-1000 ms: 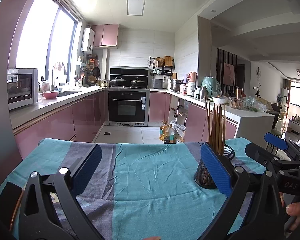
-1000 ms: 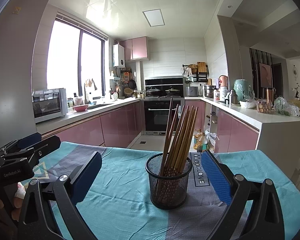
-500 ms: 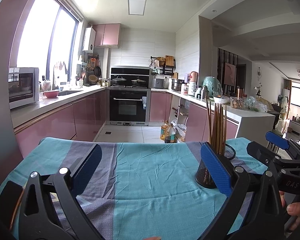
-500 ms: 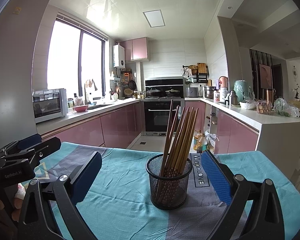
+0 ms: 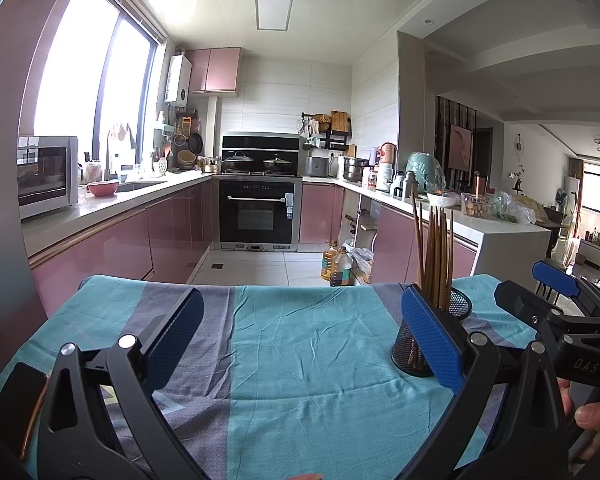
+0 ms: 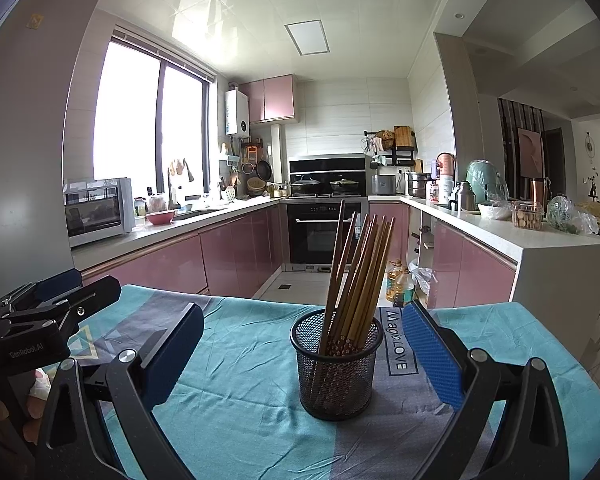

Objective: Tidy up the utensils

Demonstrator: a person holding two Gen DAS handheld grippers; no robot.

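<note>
1. The left claw (image 5: pixel 300 332) is spread wide, its blue pads far apart, grasping nothing; only the cloth (image 5: pixel 312 344) shows between them.
2. Its right pad (image 5: pixel 430 340) sits in front of the mesh cup (image 5: pixel 410 350) in the left view, hiding part of it; I cannot tell whether they touch.
3. The right claw (image 6: pixel 302 348) is spread just as wide and holds nothing. The cup (image 6: pixel 336 368) stands upright on the desk between its pads, apart from both, nearer the right pad (image 6: pixel 432 356).
4. A bundle of brown chopsticks (image 6: pixel 358 276) stands in the cup, leaning to the right and fanning out above the rim.
5. The cup rests where a teal stripe of cloth meets a grey one, just beside the printed label (image 6: pixel 396 338) reading "MagicLOVE".
6. From the right view, the left claw's black body (image 6: pixel 32 328) hangs over the desk's left edge, a hand (image 6: pixel 4 412) partly seen beneath it.
7. From the left view, the right claw's body (image 5: pixel 556 320) shows at the far right, with fingers (image 5: pixel 592 412) gripping its handle.
8. Beyond the desk runs a kitchen with pink cabinets (image 5: pixel 168 236) and a black oven (image 5: pixel 258 216).
</note>
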